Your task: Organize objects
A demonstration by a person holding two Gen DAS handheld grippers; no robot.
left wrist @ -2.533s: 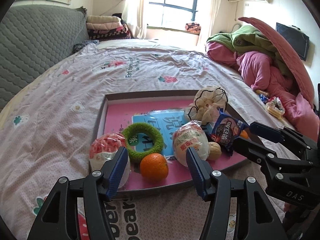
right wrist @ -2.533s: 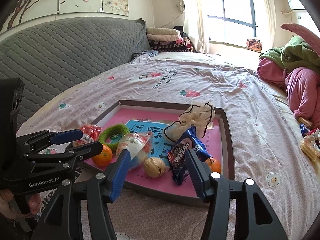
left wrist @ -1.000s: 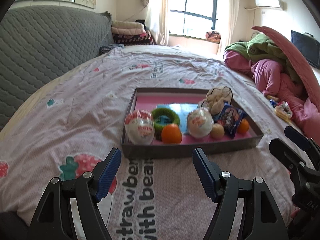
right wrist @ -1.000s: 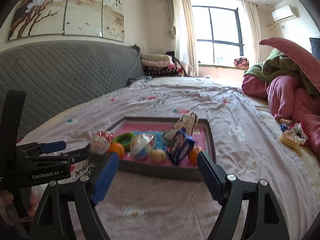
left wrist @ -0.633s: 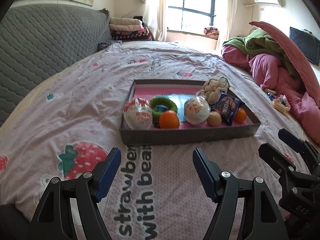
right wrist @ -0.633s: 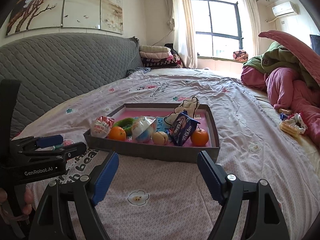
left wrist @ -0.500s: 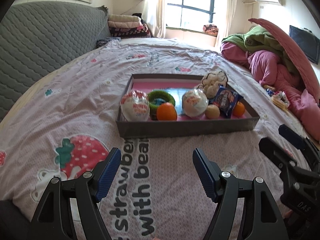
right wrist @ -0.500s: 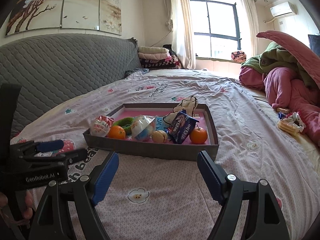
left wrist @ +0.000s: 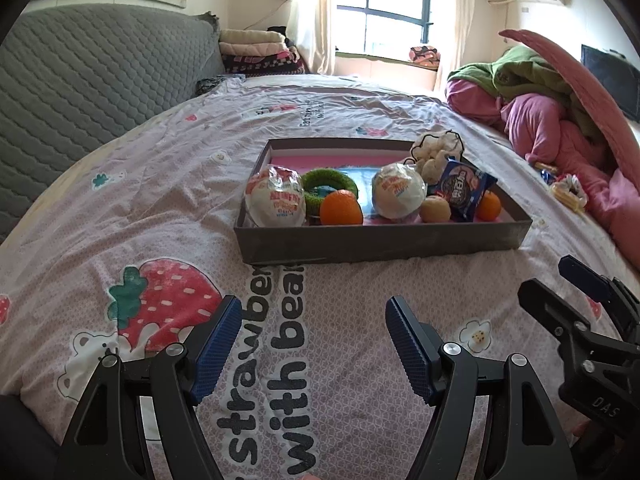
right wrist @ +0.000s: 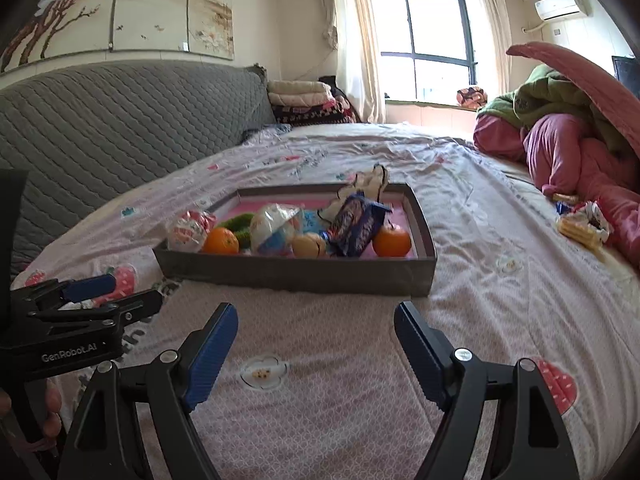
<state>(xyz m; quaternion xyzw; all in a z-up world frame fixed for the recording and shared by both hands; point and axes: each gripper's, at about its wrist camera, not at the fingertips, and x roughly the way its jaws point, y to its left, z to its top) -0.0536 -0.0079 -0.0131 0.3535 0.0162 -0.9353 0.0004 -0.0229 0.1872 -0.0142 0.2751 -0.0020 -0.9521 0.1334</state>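
Observation:
A shallow grey tray [left wrist: 380, 240] with a pink floor lies on the bedspread; it also shows in the right wrist view [right wrist: 296, 274]. In it are two wrapped buns [left wrist: 276, 202] [left wrist: 398, 190], a green ring [left wrist: 329, 185], two oranges [left wrist: 341, 208] [right wrist: 392, 240], a walnut [left wrist: 435, 209], a blue snack pack [left wrist: 462, 189] and a cream drawstring pouch [left wrist: 436, 150]. My left gripper [left wrist: 314, 326] is open and empty, well short of the tray's near wall. My right gripper [right wrist: 316, 334] is open and empty, also short of the tray.
A pile of pink and green quilts [left wrist: 560, 112] lies at the right. Loose snack wrappers [right wrist: 582, 226] lie on the bedspread beside it. A grey quilted headboard [right wrist: 120, 120] runs along the left. Folded blankets [right wrist: 304, 100] sit near the window.
Both grippers have pulled back from over the tray toward the near side of the bed. The tray's contents have not moved. Both stay open and empty.

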